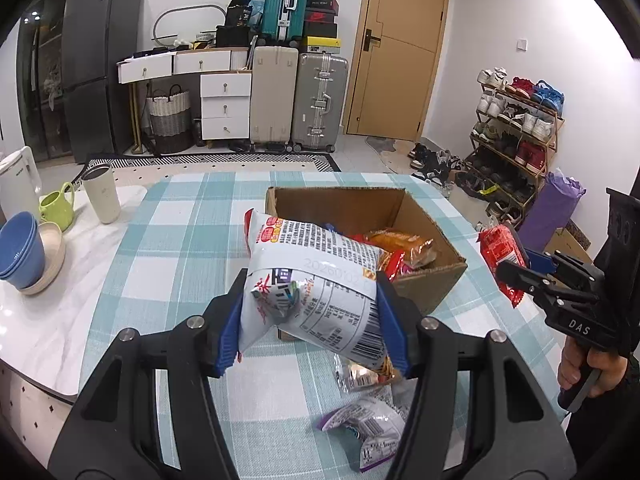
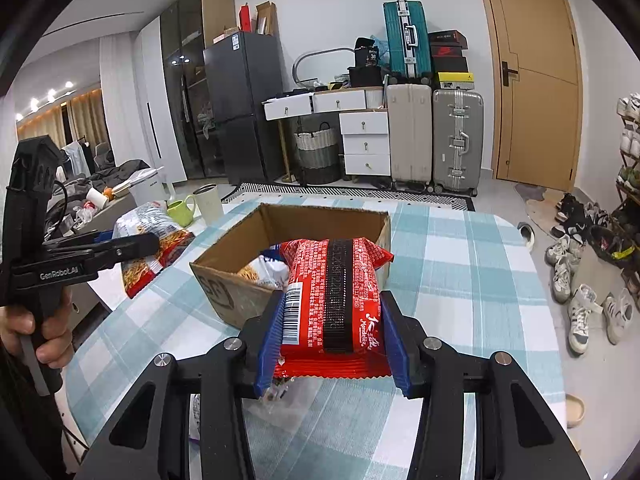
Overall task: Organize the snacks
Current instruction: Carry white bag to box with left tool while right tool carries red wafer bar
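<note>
An open cardboard box (image 1: 424, 280) (image 2: 224, 276) stands on the checked tablecloth with several snack packs inside, an orange one (image 1: 404, 242) among them. My left gripper (image 1: 312, 320) is shut on a large white snack bag (image 1: 316, 280) and holds it above the table, in front of the box; the bag also shows in the right wrist view (image 2: 148, 240). My right gripper (image 2: 332, 344) is shut on a red snack pack (image 2: 332, 296) and holds it near the box's front edge; the pack also shows in the left wrist view (image 1: 502, 260).
Two small snack packs (image 1: 368, 428) lie on the cloth below the left gripper. Blue bowls (image 1: 20, 252), a green mug (image 1: 60, 208), a cream tumbler (image 1: 102, 194) and a white kettle (image 1: 16, 184) stand at the table's left. Suitcases and a shoe rack stand beyond.
</note>
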Demonstrator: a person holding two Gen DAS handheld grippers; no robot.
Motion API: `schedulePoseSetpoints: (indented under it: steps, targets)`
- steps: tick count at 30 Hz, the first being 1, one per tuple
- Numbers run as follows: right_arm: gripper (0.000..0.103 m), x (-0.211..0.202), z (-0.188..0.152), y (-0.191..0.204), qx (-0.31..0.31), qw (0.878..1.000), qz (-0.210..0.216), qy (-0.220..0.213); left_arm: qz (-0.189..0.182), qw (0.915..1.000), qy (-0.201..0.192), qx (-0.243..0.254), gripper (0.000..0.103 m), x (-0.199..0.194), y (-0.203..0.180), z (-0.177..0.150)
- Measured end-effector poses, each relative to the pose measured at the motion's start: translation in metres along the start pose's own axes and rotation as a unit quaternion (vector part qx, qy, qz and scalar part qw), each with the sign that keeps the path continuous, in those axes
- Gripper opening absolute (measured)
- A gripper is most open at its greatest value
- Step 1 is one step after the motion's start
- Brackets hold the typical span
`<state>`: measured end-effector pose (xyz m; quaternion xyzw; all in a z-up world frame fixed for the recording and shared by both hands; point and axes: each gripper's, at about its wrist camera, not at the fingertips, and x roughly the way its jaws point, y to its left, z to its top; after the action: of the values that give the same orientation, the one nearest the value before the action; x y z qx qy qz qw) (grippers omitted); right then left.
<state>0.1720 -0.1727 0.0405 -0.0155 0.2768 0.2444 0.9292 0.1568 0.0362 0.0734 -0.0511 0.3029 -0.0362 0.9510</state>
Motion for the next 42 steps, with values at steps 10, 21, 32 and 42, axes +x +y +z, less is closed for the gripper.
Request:
schedulePoseSetpoints:
  steps: [10, 21, 32, 42]
  targets:
    - [0.046, 0.009, 0.024, -0.002, -0.001, 1.000, 0.002, -0.008, 0.011, 0.9999, -0.003, 0.013, 0.056, 0.013, -0.014, 0.027]
    - [0.046, 0.021, 0.043, -0.005, -0.005, 1.000, -0.004, -0.004, 0.013, 0.9998, -0.002, 0.015, 0.056, 0.045, -0.022, 0.056]
    - [0.046, 0.052, 0.058, -0.011, -0.002, 1.000, 0.005, 0.007, 0.017, 0.9998, 0.009, 0.007, 0.056, 0.088, -0.008, 0.075]
    - [0.046, 0.100, 0.062, -0.013, -0.005, 0.999, 0.022, 0.034, 0.019, 0.9992, 0.033, 0.010, 0.056, 0.140, -0.004, 0.076]
